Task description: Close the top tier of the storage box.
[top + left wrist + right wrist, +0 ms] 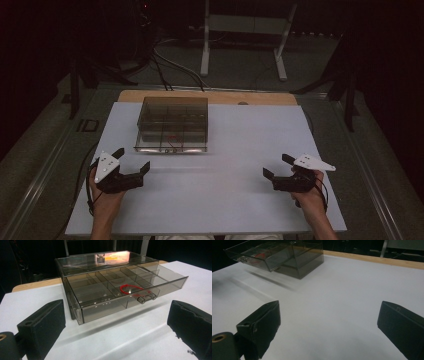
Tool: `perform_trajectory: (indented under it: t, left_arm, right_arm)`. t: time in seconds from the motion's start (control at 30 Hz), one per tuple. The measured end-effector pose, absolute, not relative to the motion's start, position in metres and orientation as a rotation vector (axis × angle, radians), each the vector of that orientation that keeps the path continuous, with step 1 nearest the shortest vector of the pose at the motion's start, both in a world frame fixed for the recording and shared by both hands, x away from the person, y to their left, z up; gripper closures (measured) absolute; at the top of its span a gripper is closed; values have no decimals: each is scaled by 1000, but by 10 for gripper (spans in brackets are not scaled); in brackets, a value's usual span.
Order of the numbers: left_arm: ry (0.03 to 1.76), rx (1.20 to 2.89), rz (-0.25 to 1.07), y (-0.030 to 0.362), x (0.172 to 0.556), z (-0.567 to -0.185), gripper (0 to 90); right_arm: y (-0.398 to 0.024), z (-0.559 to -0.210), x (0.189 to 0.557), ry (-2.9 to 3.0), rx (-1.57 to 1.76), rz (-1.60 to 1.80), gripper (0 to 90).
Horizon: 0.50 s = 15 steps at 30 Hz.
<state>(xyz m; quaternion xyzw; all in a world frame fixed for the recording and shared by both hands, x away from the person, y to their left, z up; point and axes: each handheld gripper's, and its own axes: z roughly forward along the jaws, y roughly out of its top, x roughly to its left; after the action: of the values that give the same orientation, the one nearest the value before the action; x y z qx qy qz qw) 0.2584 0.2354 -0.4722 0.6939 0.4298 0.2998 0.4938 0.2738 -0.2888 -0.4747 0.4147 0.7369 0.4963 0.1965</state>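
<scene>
Drawer box (172,125) sits with its drawer (125,293) pulled out; your left gripper (134,160) and right gripper (278,166) hold nothing, jaws spread wide.

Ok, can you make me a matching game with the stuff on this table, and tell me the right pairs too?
Things:
1. drawer
2. red loop
3. left gripper
4. tabletop

States or places:
a. white and flat
b. pulled out of the clear box
c. jaws wide apart, holding nothing
d. lying in a drawer compartment

Pairs: 1-b, 2-d, 3-c, 4-a
</scene>
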Motion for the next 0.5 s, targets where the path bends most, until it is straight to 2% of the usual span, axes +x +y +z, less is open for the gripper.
perform_trajectory:
  t: [0.5]
  left_arm:
    - [1038, 1670, 698, 227, 260, -471, 33]
  right_arm:
    - [-297, -476, 270, 2010, 1176, 1402, 50]
